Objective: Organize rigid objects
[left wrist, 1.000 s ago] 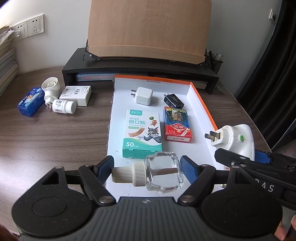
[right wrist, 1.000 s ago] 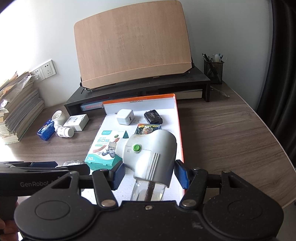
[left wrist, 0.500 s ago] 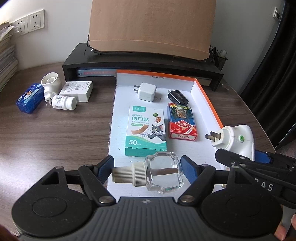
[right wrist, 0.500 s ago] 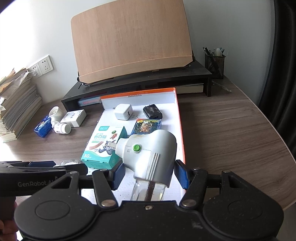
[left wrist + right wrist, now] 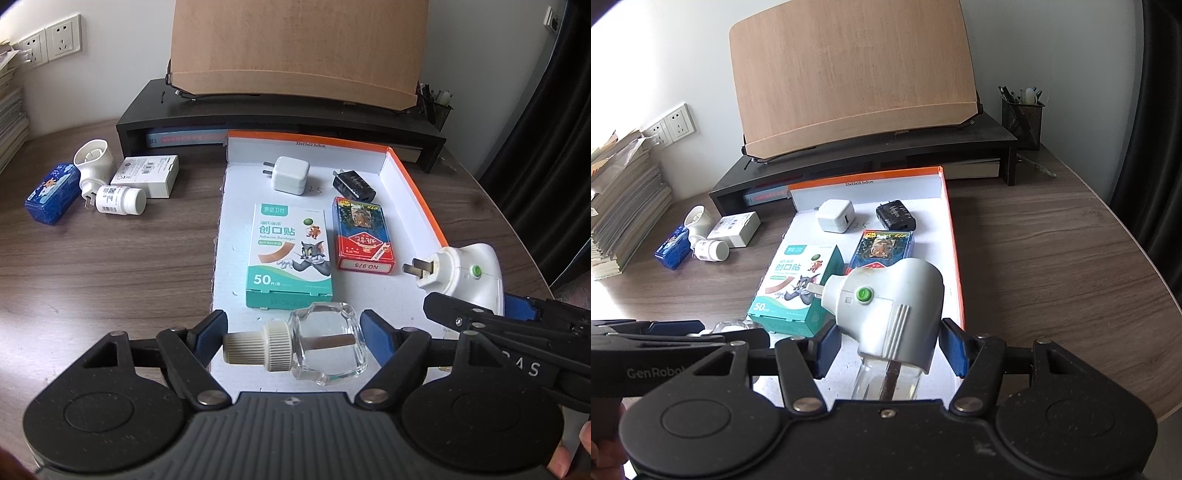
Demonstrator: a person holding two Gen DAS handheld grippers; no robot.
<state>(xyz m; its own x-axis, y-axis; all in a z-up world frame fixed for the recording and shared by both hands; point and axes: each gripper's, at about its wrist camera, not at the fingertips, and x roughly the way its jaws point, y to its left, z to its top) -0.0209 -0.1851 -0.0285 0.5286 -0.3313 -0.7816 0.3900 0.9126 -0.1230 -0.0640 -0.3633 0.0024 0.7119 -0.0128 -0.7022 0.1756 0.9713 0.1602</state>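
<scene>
Nothing has shifted; both grippers stay put over the orange-edged white tray (image 5: 413, 184). Left gripper (image 5: 293, 332) pinches a clear glass refill bottle (image 5: 325, 343); beyond it, a teal bandage box (image 5: 288, 254) reads "Adhesive Bandages, 50". Right gripper (image 5: 886, 347) clamps a white plug-in vaporizer (image 5: 890, 306).

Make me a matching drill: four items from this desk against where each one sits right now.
Items:
1. glass refill bottle
2. white plug-in vaporizer
3. playing cards
4. white pill bottle

Places:
A. on the desk, left of the tray
B. between the left tongs
C. lying in the tray
D. between the right tongs

Pairs: 1-B, 2-D, 3-C, 4-A
</scene>
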